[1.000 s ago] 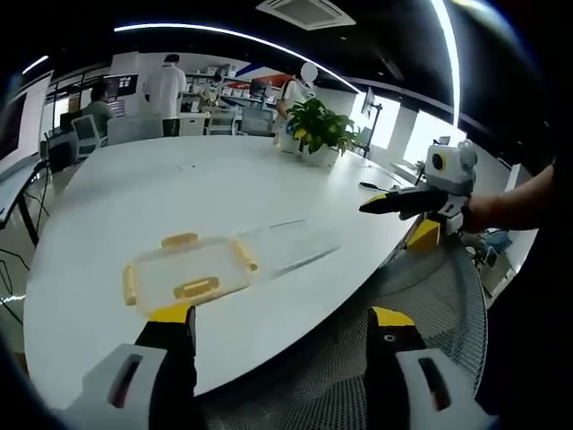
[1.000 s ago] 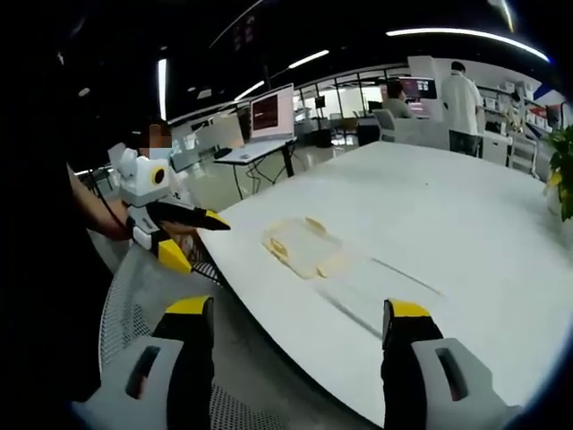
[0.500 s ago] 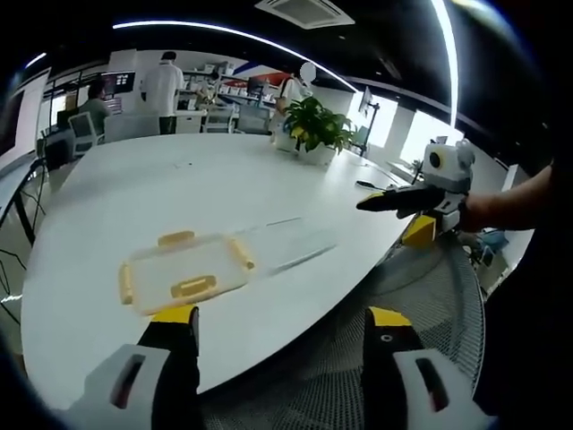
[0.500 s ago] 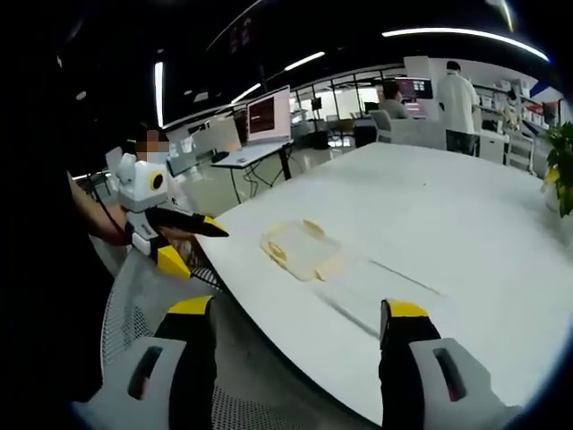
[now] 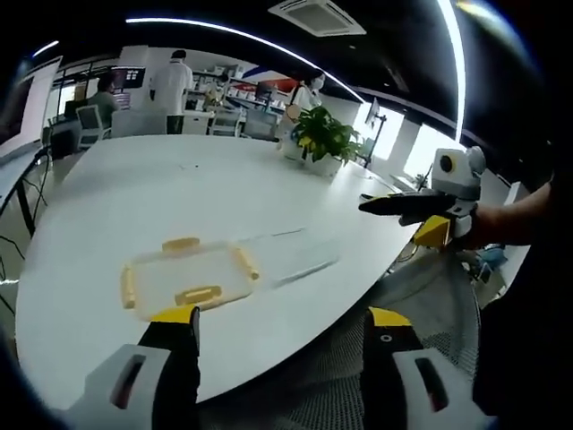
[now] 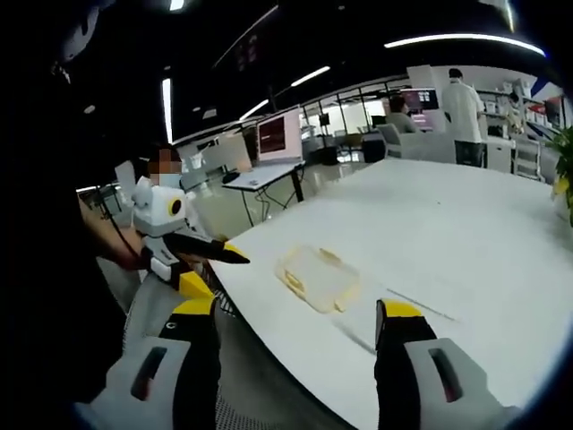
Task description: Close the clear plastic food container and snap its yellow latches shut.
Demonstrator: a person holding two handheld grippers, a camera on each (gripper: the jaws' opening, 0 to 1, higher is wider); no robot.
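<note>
left gripper [image 5: 279, 324]: jaws spread wide, nothing between them; held off the near rim of the table [image 5: 134, 188], short of the container.
container [image 5: 190, 276]: clear plastic, flat on the white table near its edge; looks light, thin-walled and slick, likely to skid or flex under a push.
yellow latches [image 5: 198, 294]: several along the rim, apparently lying outward, not yet snapped; best taken one at a time at the tab, with the box steadied.
lid [image 5: 291, 253]: hard to make out; seems a clear sheet lying beside the box.
right gripper [image 6: 297, 321]: jaws apart, empty; over the table edge, container [image 6: 318, 279] ahead.
</note>
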